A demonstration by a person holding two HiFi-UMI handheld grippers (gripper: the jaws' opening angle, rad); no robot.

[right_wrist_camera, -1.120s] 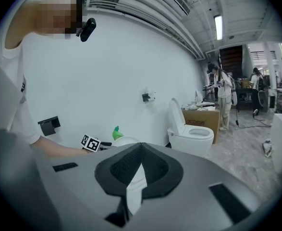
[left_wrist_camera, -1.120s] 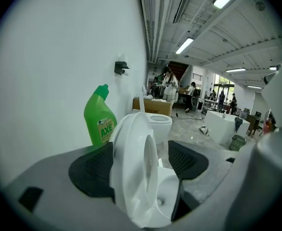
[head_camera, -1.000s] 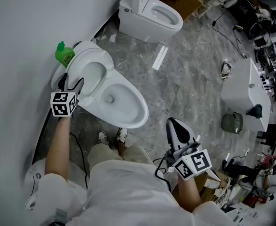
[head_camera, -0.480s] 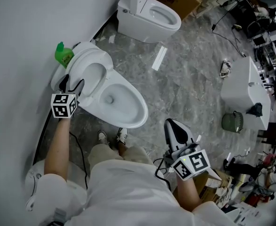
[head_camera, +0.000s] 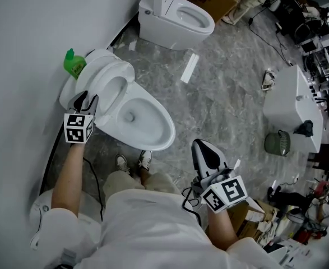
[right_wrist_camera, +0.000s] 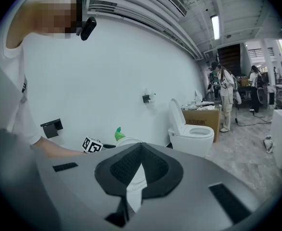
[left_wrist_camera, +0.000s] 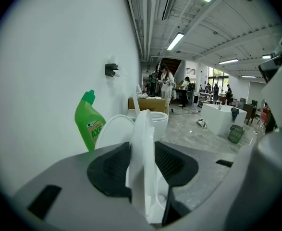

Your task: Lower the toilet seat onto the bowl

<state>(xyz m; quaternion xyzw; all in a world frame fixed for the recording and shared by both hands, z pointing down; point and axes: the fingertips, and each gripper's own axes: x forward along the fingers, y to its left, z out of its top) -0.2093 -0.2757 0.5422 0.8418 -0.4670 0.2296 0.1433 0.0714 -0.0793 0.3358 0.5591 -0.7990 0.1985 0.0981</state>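
Closing over the last second, the left gripper's [head_camera: 86, 101] jaws have come in from wide apart, and the seat's [head_camera: 125, 72] rim now stands between them. In the left gripper view both pads [left_wrist_camera: 113, 170] press on the seat's [left_wrist_camera: 143, 143] edge, which shows edge-on and upright, so the left gripper [left_wrist_camera: 143, 165] has hold of it. The seat is not down. It stands raised at the back of the bowl [head_camera: 156, 142], close in front of the lid [left_wrist_camera: 113, 131].

Farthest left, a green bottle [head_camera: 73, 63] stands against the wall, just behind the lid; the left gripper view shows the bottle [left_wrist_camera: 89, 124] upright. Right of it lies the open bowl, and a second toilet [head_camera: 175, 13] stands farther along the wall.

Well to the right, the right gripper [head_camera: 204, 150] hangs over the floor, apart from the toilet, where it was a second ago. Its own view shows the right gripper [right_wrist_camera: 133, 177] with jaw tips met and nothing held.
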